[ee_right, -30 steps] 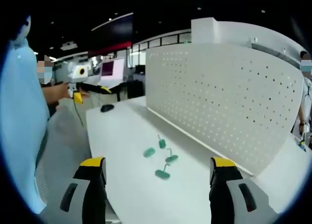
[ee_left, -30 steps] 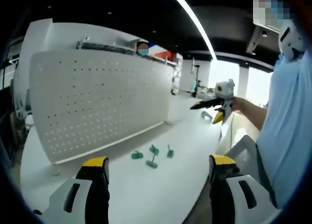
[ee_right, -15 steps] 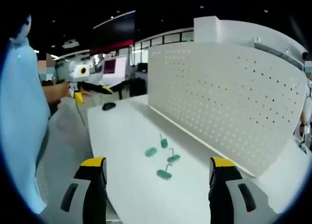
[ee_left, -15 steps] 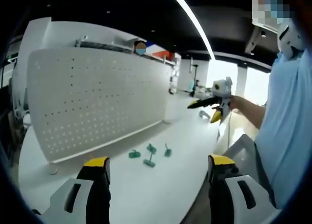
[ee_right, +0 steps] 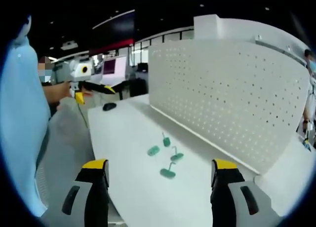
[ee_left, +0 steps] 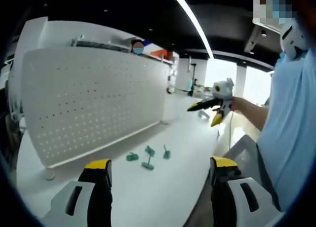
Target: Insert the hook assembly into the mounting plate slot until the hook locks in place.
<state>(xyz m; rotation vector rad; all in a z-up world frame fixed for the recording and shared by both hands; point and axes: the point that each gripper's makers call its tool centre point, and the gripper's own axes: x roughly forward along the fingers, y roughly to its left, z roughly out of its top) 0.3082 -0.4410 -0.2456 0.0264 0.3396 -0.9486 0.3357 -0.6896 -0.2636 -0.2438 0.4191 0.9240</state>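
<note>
Both the left gripper (ee_left: pixel 155 175) and right gripper (ee_right: pixel 155 175) hang wide open and empty above the white table (ee_right: pixel 123 138), where four green hooks (ee_right: pixel 168 173) lie loose near the upright white pegboard (ee_right: pixel 232 98), apparently awaiting pickup.

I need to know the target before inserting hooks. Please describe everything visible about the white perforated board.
The perforated board is a wide white panel, apparently metal or plastic, covered with regular rows of small holes. It stands upright along the white table, its lower edge resting on the tabletop. No hook hangs on it; four green hooks lie loose on the table before it. Nothing else touches it.
</note>
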